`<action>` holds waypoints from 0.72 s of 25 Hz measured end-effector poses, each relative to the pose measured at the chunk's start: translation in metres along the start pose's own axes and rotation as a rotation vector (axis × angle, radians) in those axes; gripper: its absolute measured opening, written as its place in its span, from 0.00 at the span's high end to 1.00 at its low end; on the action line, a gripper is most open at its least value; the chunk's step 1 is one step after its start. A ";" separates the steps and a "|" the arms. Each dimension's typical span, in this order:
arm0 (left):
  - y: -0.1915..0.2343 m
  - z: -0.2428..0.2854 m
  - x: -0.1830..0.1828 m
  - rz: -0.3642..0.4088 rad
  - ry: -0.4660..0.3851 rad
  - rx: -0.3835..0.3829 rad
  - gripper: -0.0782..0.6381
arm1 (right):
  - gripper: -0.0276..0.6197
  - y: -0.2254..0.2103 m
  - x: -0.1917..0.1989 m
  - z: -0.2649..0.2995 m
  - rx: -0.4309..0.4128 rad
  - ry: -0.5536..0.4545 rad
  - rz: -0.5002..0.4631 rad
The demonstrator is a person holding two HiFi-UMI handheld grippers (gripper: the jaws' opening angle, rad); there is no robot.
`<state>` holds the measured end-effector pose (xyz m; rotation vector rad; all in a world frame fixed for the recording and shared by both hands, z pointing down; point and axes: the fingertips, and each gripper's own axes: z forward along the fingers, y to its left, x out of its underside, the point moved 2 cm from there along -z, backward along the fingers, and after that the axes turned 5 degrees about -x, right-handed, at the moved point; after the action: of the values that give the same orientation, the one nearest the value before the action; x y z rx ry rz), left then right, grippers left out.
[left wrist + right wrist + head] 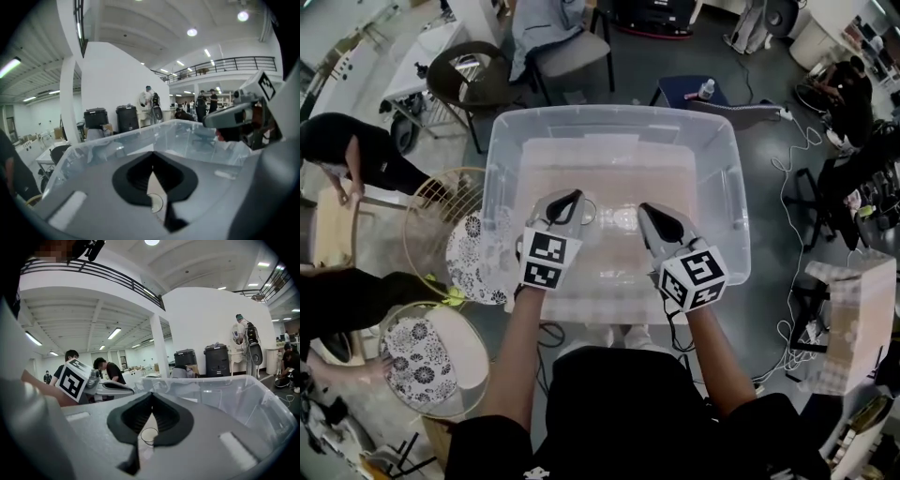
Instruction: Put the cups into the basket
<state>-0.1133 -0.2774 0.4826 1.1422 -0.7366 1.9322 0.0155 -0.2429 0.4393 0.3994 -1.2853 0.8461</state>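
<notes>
Jaws of the left gripper [152,153] are pressed together at the tips, leaving only the narrow slot behind the black pads. In that slot, the left gripper view shows a faint clear ring [155,203]. It looks like part of a cup, but whether the pads nip its thin wall cannot be told. In the head view the left gripper [577,196] hangs over the middle of the clear plastic bin [502,178] and points toward 1 o'clock. A clear cup [591,214] sits right against its tip, on the 4 o'clock side. Just beside that cup, toward 3 o'clock, is a second clear cup [624,220]. It lies close against the tip of the right gripper [643,209], which points toward 11 o'clock. In the right gripper view, the right gripper's [151,395] jaws are likewise closed tip to tip. A matching ring [149,435] shows in the slot behind its pads, and a grip on it cannot be confirmed either. Both cups are within the bin's outline, near its centre, between the two gripper tips. Outside the bin, at 9 o'clock from it, stands a round wire-rimmed stand [427,211] with a patterned plate [478,258] on it. A person [342,155] bends over at the far 9 o'clock edge of the head view
</notes>
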 end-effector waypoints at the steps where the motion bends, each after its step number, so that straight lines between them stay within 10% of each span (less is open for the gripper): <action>1: -0.002 -0.006 -0.005 0.004 -0.020 -0.008 0.88 | 0.95 0.001 -0.001 0.000 -0.004 -0.003 -0.003; 18: -0.036 -0.097 -0.056 -0.107 -0.237 -0.135 0.88 | 0.95 0.027 -0.029 -0.024 -0.059 -0.056 -0.090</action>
<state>-0.1106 -0.2003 0.3935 1.3123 -0.8981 1.6503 0.0104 -0.2182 0.4008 0.4333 -1.3311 0.7235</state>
